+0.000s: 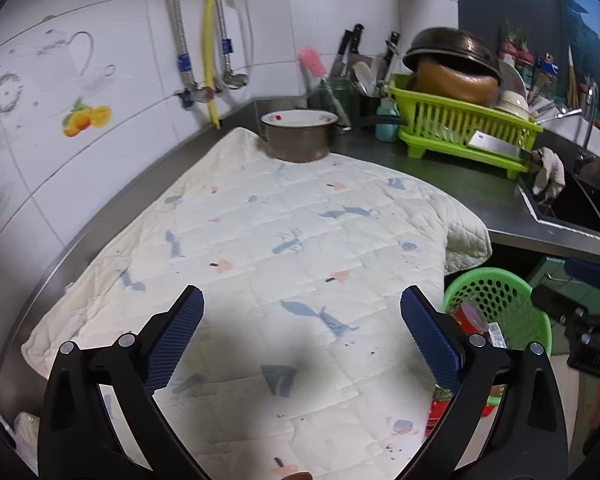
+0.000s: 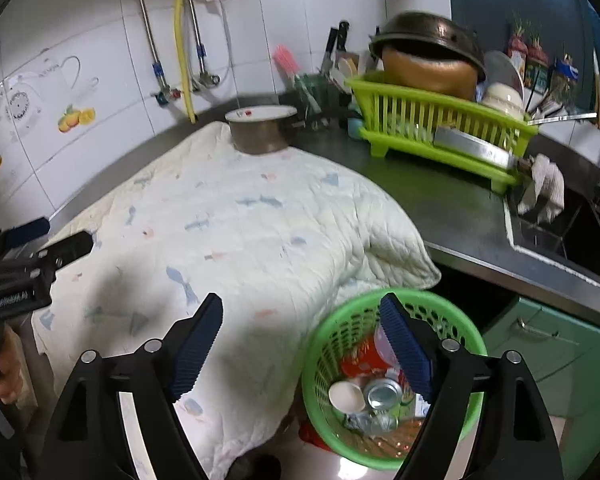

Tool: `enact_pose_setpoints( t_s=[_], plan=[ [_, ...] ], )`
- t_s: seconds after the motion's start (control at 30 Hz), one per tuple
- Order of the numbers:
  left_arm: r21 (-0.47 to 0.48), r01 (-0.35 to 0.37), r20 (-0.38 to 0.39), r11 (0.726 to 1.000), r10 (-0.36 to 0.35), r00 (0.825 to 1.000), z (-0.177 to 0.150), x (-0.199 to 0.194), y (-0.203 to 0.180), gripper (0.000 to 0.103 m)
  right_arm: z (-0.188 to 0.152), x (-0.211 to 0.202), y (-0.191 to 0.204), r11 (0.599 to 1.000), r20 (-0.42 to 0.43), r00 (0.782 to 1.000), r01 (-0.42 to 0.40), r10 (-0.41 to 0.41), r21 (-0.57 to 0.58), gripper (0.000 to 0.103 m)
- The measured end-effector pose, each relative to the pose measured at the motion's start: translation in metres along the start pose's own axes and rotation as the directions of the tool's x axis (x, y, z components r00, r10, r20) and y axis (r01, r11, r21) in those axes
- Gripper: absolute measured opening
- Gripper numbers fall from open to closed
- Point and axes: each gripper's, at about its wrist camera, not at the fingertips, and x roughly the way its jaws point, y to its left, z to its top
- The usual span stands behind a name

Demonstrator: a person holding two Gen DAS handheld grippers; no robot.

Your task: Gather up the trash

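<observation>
Left wrist view: the left tongs (image 1: 302,312) were held spread over the quilted cloth (image 1: 260,232). The right tongs (image 2: 302,320) were spread, empty, above the green basket (image 2: 332,328) of trash.

Green perforated basket (image 2: 392,380), cream fish-patterned quilt (image 1: 260,240)

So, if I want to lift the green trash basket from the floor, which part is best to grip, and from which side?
Grip the rim of the green basket, coming from above. The basket stands upright with its mouth open, so one finger can go inside and one outside the thin perforated wall. The near-left rim, by the hanging quilt, looks free; the crushed can and wrappers lie lower inside. The open right gripper is probably nearest.
</observation>
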Motion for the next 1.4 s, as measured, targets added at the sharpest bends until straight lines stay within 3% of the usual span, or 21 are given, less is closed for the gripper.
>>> enact_pose_setpoints(
  t_s=[0.5,0.83,1.07,1.4],
  plan=[
    [-0.069,-0.053,0.069,0.996,0.057,0.996,-0.006,-0.034,0.028,0.098,0.01,-0.012,0.024,0.999,0.049,0.998,-0.028,0.03,-0.03,0.085],
    [-0.053,-0.042,0.081,0.998,0.047,0.996,-0.01,-0.041,0.027,0.098,0.011,-0.02,0.022,0.999,0.068,0.997,-0.025,0.026,-0.022,0.091],
    [-0.066,0.002,0.089,0.998,0.004,0.996,-0.009,-0.044,0.031,0.098,0.011,-0.022,0.02,1.0,0.074,0.997,-0.026,0.027,-0.011,0.092],
    [-0.069,-0.008,0.069,0.998,0.012,0.998,-0.011,-0.043,0.032,0.098,0.012,-0.025,0.022,0.999,0.077,0.996,-0.034,0.035,-0.017,0.092]
  ],
)
